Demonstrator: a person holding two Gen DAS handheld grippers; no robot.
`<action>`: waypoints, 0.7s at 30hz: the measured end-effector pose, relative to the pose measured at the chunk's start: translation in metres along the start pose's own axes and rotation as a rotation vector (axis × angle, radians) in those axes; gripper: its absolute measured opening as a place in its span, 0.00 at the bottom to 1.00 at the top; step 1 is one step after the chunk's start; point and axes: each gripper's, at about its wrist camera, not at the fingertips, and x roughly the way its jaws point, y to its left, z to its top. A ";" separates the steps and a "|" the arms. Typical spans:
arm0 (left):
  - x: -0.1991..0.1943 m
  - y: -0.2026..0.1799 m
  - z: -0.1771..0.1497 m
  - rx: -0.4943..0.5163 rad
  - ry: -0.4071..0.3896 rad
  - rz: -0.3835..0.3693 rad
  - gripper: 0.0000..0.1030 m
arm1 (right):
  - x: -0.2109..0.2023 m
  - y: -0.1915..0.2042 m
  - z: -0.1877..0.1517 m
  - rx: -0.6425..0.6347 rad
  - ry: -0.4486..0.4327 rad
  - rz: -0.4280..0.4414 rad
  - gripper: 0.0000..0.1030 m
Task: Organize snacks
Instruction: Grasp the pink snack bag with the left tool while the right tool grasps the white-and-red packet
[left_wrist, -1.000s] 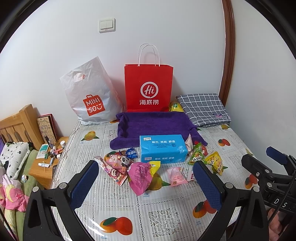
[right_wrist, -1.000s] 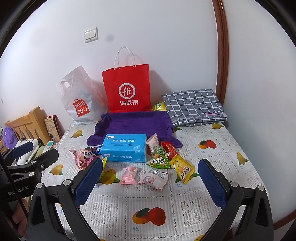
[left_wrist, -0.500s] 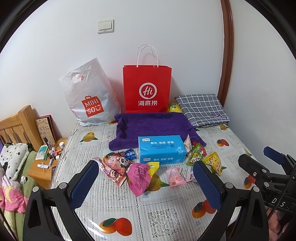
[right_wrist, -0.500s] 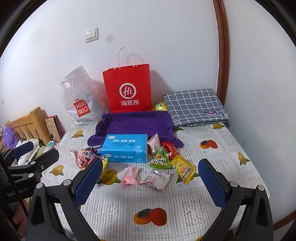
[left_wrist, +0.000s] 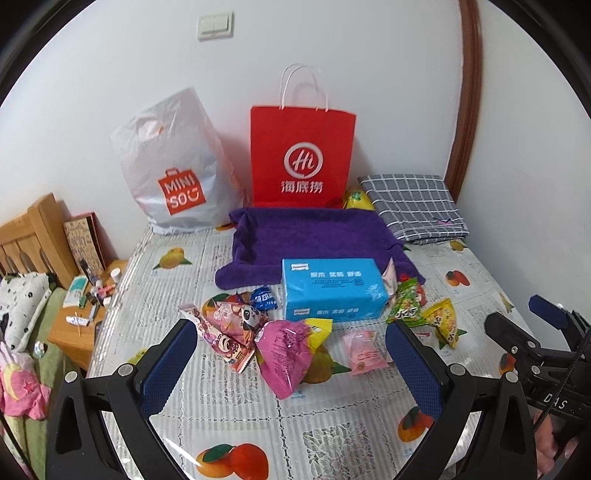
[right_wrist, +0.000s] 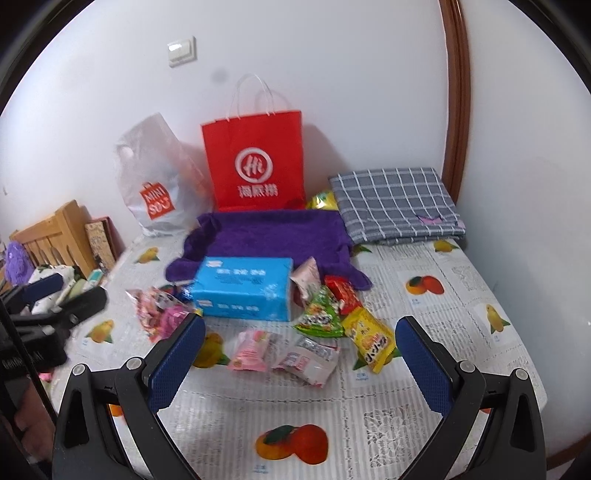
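While both grippers' fingers (left_wrist: 173, 354) (right_wrist: 421, 365) gape empty, loose snacks (left_wrist: 284, 354) lie before the upright red bag (left_wrist: 301, 155).

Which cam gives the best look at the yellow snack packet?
Right wrist: the yellow plastic snack packet lies whole and unobstructed beside the green packet, print visible though slightly blurred. In the left wrist view, the same packet sits smaller and off to the right.

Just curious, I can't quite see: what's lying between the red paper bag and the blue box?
A purple towel is spread between the red paper bag and the blue box. Both views show it, most clearly the left one.
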 end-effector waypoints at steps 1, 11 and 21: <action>0.006 0.003 -0.001 -0.005 0.007 -0.004 1.00 | 0.005 -0.003 -0.002 0.001 0.004 -0.009 0.99; 0.066 0.033 -0.018 -0.068 0.089 0.018 0.99 | 0.072 -0.039 -0.029 0.054 0.127 -0.033 0.89; 0.100 0.056 -0.029 -0.095 0.144 0.026 0.99 | 0.141 -0.032 -0.060 0.107 0.280 0.050 0.83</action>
